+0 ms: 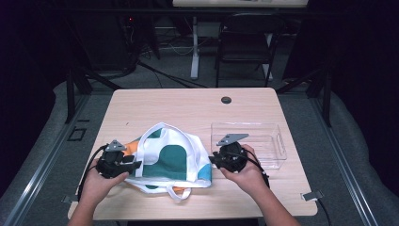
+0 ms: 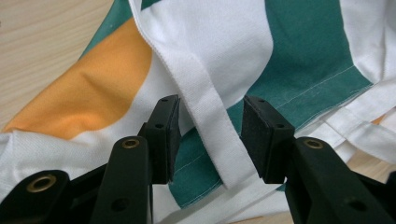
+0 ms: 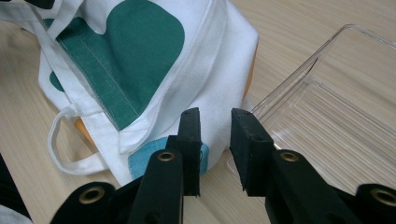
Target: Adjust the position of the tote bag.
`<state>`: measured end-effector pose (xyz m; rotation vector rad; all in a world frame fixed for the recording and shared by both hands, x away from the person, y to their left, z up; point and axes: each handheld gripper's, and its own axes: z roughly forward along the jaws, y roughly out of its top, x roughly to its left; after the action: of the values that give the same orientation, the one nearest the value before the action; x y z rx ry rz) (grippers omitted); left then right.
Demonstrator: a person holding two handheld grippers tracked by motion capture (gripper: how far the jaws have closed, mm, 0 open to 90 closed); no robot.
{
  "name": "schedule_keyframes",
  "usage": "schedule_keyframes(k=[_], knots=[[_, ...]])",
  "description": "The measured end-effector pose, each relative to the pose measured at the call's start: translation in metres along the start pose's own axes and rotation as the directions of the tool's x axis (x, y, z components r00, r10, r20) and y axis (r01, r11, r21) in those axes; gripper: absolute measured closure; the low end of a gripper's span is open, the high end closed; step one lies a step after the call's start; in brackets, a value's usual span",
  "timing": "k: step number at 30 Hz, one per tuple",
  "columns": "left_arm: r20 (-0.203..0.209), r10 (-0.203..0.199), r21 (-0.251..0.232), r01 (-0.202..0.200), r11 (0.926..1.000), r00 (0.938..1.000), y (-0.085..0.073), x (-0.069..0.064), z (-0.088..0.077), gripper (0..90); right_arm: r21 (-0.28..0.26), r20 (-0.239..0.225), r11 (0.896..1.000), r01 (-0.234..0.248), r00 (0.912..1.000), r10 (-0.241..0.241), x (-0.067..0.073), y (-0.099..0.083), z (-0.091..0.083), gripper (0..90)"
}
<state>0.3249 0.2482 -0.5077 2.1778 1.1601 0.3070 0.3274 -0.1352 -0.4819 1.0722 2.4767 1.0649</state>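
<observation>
With your left gripper [image 2: 210, 140] open astride the tote bag's [image 1: 171, 157] white strap [image 2: 205, 112], close squarely on it while your right gripper [image 3: 215, 149], also open, waits at the bag's corner.

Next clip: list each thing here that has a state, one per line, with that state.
Tote bag: lying flat and rumpled on the table, not gripped.
Bag strap: runs between the left tool's open jaws, not pinched.
Clear plastic bin: upright, empty, beside the bag.
Left tool: open, jaws either side of the strap.
Right tool: open, at the bag's corner near the bin.
Folding chair: unfolded, unoccupied.
</observation>
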Motion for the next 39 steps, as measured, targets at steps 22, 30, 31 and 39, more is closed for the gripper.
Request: schedule_keyframes(k=[22,30,31,39], knots=[[0.028,-0.026,0.05,0.025,0.9984,0.9993,-0.004,0.004,0.012,60.2,0.008,0.0,1.0,0.003,1.0,-0.003,0.0,-0.002,0.004,71.1],[0.039,-0.031,0.056,0.029,0.998,0.9987,-0.004,0.003,0.014,60.9,0.009,0.002,1.0,0.005,1.0,-0.005,0.001,-0.002,0.004,70.4],[0.041,-0.031,0.056,0.029,0.998,0.9987,-0.004,0.003,0.015,61.0,0.007,0.003,1.0,0.006,1.0,-0.006,0.001,-0.002,0.005,70.4],[0.048,-0.021,0.061,0.018,0.998,0.9987,-0.004,0.002,0.015,63.1,0.007,0.002,1.0,0.009,1.0,-0.009,0.002,-0.002,0.005,70.2]])
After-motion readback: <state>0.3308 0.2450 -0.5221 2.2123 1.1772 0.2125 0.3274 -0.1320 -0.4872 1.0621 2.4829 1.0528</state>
